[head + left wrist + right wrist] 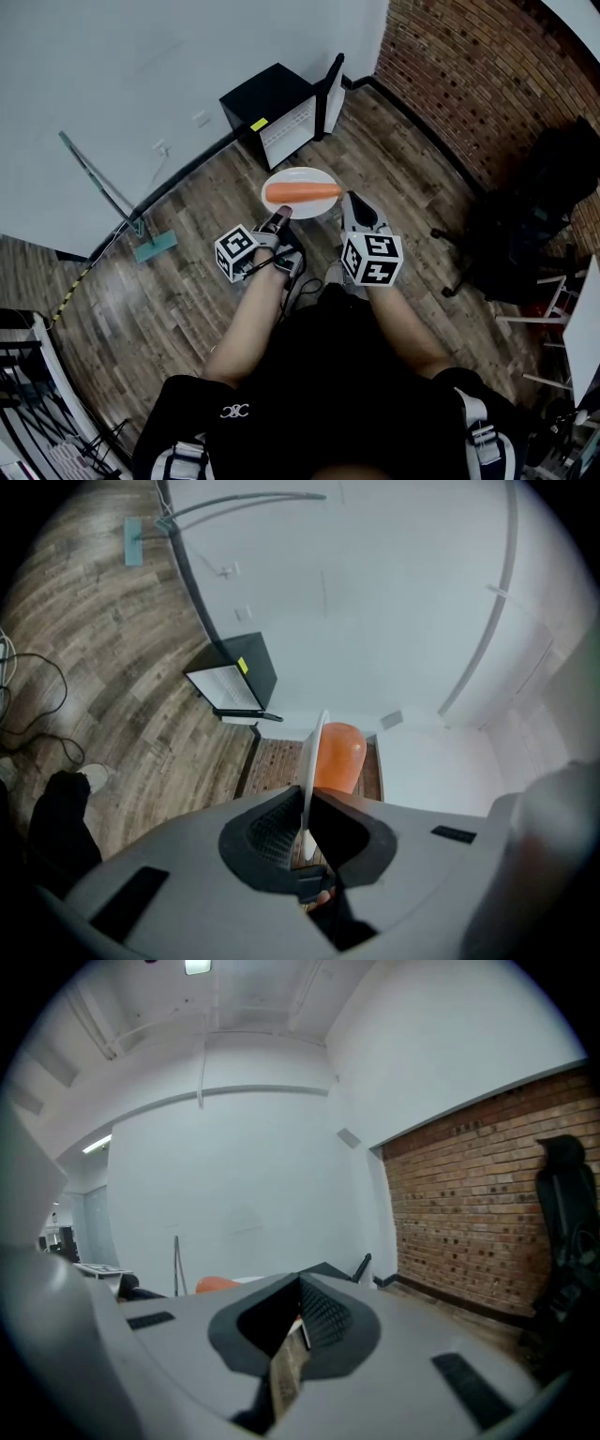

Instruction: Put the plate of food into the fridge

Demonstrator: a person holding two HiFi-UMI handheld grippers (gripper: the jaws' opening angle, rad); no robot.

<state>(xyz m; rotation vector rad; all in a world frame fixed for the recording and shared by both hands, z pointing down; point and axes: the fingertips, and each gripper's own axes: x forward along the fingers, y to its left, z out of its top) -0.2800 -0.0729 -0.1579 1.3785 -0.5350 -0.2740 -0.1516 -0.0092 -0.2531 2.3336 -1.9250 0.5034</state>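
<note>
Plate: white, round, shallow, held level in the air over the wood floor, in front of the person and short of the fridge. One long orange piece with a rounded end lies across it, looks like a carrot.

Left tongs: clamped on the plate's near-left rim. In the left gripper view we see the plate edge-on, running straight into the narrow gap of the left tongs, both pads on it, with the carrot on its upper face.

Right tongs: tip just beside the plate's right rim; we can't tell if it touches. In the right gripper view the right tongs are drawn together but for a thin slit, not clamped on the plate. The carrot peeks out left of them.

Room: the fridge is a small black box on the floor against the white wall, with its door swung open to the right and the white inside facing us. Open floor lies between plate and fridge. The brick wall runs along the right, with a black chair near it. A mop leans on the wall well left of the fridge.
</note>
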